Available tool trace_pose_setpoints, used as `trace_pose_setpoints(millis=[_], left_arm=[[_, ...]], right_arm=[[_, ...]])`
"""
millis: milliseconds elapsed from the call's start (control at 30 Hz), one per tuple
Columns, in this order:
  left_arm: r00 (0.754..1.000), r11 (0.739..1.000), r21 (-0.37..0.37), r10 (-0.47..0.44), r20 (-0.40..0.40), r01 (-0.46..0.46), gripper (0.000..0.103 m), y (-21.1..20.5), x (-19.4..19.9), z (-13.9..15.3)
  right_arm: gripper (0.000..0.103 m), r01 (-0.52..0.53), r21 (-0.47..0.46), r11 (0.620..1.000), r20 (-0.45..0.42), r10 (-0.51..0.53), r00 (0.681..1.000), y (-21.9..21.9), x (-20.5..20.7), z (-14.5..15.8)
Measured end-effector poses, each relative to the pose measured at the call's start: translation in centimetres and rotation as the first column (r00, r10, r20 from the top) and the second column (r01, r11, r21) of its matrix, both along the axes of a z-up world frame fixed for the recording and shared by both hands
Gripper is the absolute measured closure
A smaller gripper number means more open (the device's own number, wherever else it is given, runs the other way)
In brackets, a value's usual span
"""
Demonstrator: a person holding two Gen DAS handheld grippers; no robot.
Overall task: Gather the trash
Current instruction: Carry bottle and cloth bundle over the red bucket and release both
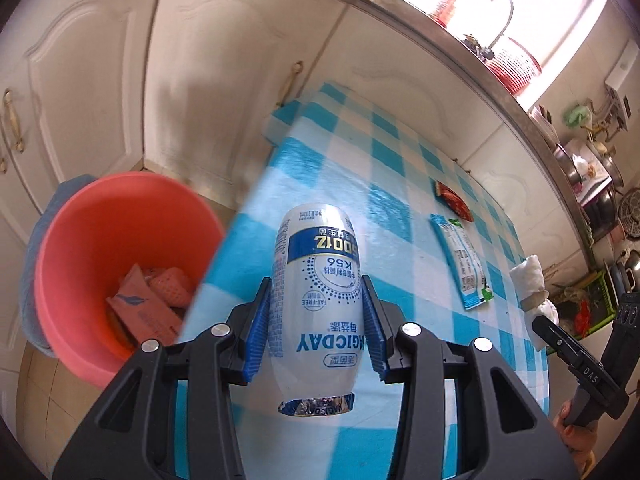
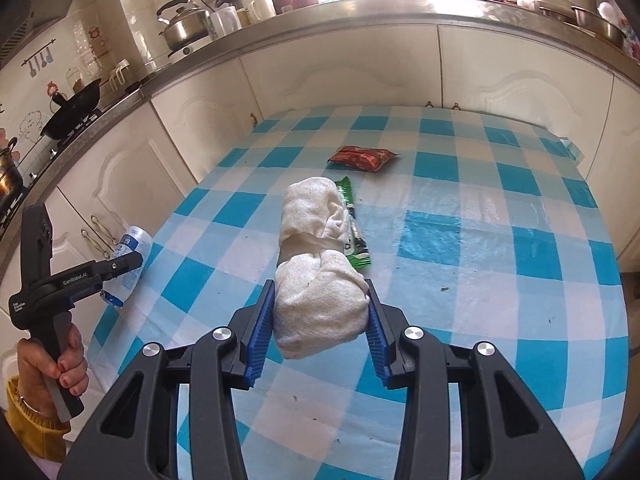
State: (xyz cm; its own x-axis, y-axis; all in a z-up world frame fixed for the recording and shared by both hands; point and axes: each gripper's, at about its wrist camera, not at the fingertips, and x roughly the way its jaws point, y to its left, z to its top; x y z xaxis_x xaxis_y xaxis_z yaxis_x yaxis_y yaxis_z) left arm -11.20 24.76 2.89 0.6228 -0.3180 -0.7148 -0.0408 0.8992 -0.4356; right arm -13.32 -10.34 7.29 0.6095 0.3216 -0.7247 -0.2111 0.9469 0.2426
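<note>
My left gripper [image 1: 316,300] is shut on a white and blue drink bottle [image 1: 316,280], held above the left edge of the blue checked table [image 1: 400,152]. The bottle also shows in the right wrist view [image 2: 132,256]. An orange bin [image 1: 120,272] with wrappers inside stands on the floor left of the table. My right gripper [image 2: 322,304] is shut on a rolled white cloth bundle [image 2: 316,264], held above the table; the bundle also shows in the left wrist view [image 1: 534,284]. A green and blue wrapper [image 1: 460,256] and a red packet [image 2: 362,157] lie on the table.
White kitchen cabinets [image 1: 100,80] stand close behind the table. A steel counter [image 2: 360,12] above them holds pots, cups, a kettle and a red basket. A stove with a wok [image 2: 72,112] is at the far left of the right wrist view.
</note>
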Motion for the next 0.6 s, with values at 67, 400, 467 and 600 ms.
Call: trace_pose_setpoints(millis=[67,400,467,600], left_arm=[[1.0,1.0,-0.004,0.022,-0.003,-0.022,0.059,1.2,-0.4,-0.2],[0.98,0.981,-0.016,0.195,-0.027,-0.196,0.059,9.3,-3.6,-1.5],[0.972,0.972,-0.019,0.233,-0.029,-0.234,0.059,10.9,-4.2,-1.7],[0.952,0.952,-0.028,0.304,-0.026,-0.305,0.059,14.1,-5.2,-1.7]], right_arm=[[0.06,-0.025,0.0,1.0,-0.002,0.025,1.0,1.0,0.0,0.1],[0.06,-0.197,0.005,0.98,-0.039,0.197,0.98,8.3,1.2,0.8],[0.06,-0.236,0.007,0.972,-0.043,0.236,0.971,10.2,1.4,1.0],[0.06,-0.332,0.015,0.943,-0.053,0.333,0.942,14.6,2.1,1.3]])
